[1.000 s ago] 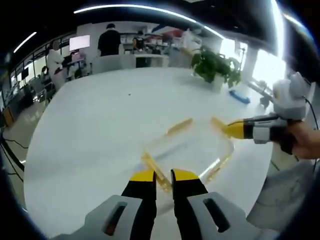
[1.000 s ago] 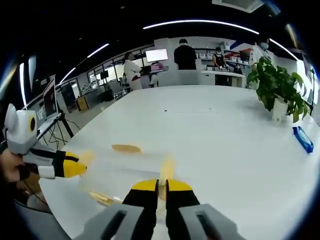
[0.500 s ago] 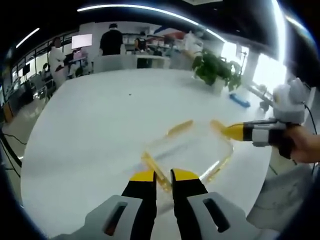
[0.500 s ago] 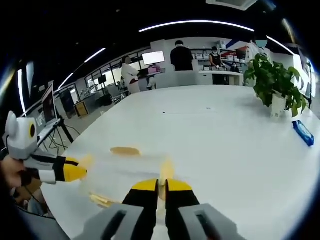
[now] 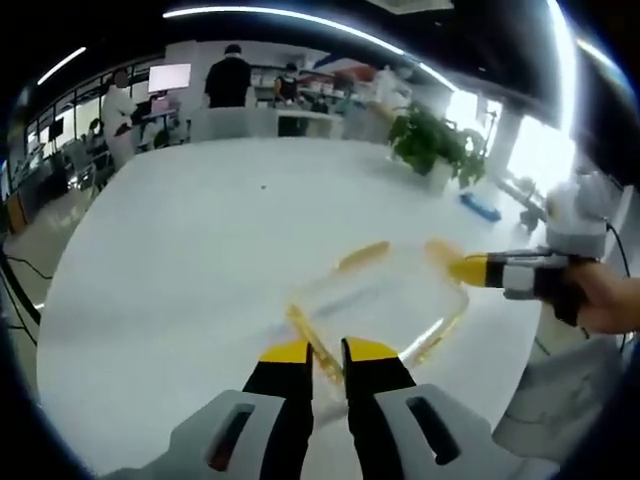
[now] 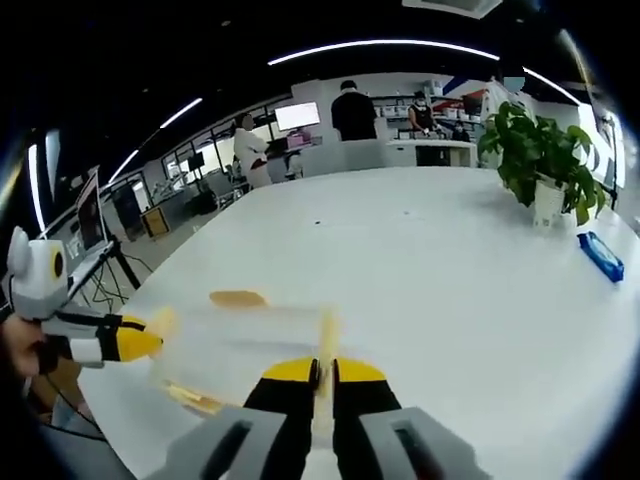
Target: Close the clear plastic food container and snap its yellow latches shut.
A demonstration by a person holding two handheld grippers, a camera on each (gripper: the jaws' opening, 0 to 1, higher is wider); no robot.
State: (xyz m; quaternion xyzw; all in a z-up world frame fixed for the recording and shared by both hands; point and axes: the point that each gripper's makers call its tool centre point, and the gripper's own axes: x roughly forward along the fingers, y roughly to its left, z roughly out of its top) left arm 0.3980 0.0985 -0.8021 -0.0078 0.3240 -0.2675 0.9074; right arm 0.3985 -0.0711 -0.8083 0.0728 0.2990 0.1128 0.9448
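Left gripper [image 5: 326, 352]: we see our yellow-tipped jaws clenched on a yellow latch [image 5: 312, 342] at the near edge of the clear plastic food container [image 5: 385, 298].
Right gripper [image 6: 322, 371]: its jaws are pinched on another yellow latch [image 6: 326, 335] at the container's [image 6: 240, 340] near edge; in the left gripper view it [image 5: 462, 270] meets the container's right corner.
Container: it rests flat on the large white round-edged table [image 5: 200, 250], near the table's closest edge, lid down, yellow latches standing out on its sides.
Table beyond the container: bare white surface, then a leafy green potted plant [image 6: 538, 160] and a small blue flat object [image 6: 599, 256] toward the table's far right.
Room beyond the table: we see an office with desks, a lit monitor [image 6: 298, 116], people standing [image 6: 353, 111], long ceiling light strips [image 6: 380, 47].
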